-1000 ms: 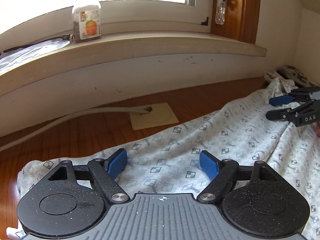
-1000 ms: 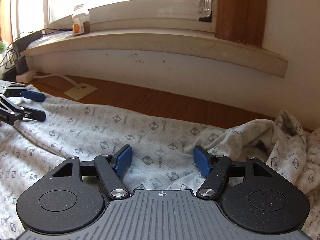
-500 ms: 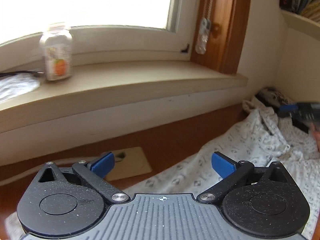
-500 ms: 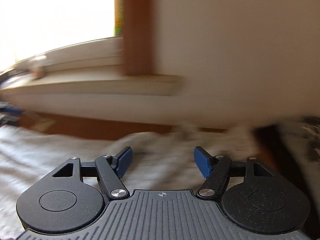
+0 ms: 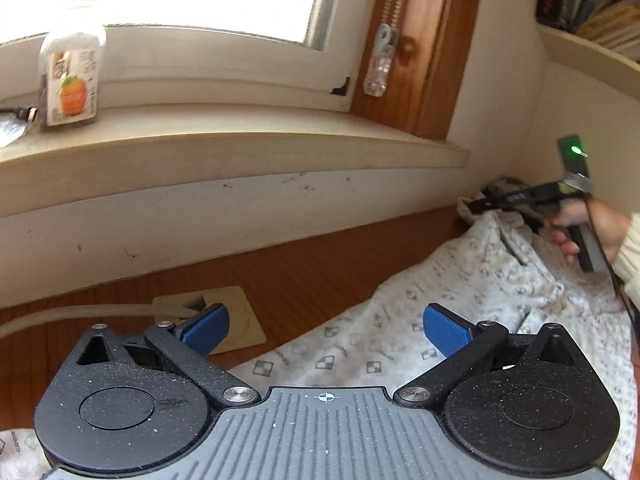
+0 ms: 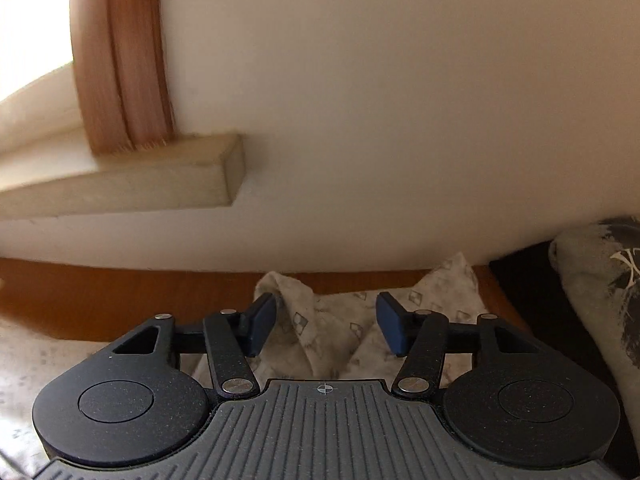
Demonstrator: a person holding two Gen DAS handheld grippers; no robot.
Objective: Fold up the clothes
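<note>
From the left wrist view, we see our left gripper (image 5: pixel 326 326) spread as wide as it goes, having just opened further, with nothing between its blue pads; the left pad hangs over the bare wooden table (image 5: pixel 312 276) and the right pad over the near edge of the patterned garment (image 5: pixel 472 304). The cloth runs from about 6 o'clock up toward 2 o'clock, its long axis slanting to the far right corner by the wall, where our right gripper (image 5: pixel 486 202), held in a hand (image 5: pixel 588 226), points into the bunched end. From the right wrist view, the right gripper (image 6: pixel 326 322) stands partly open, its jaws having just been closing, and a raised peak of the garment (image 6: pixel 320 320) sits between the pads at 12 o'clock; we cannot say that either pad presses on it. A grey printed garment (image 6: pixel 600 280) lies at 3 o'clock. We judge the right hand the nearer to a grip, at the far end, while the left must drop onto the near hem.
</note>
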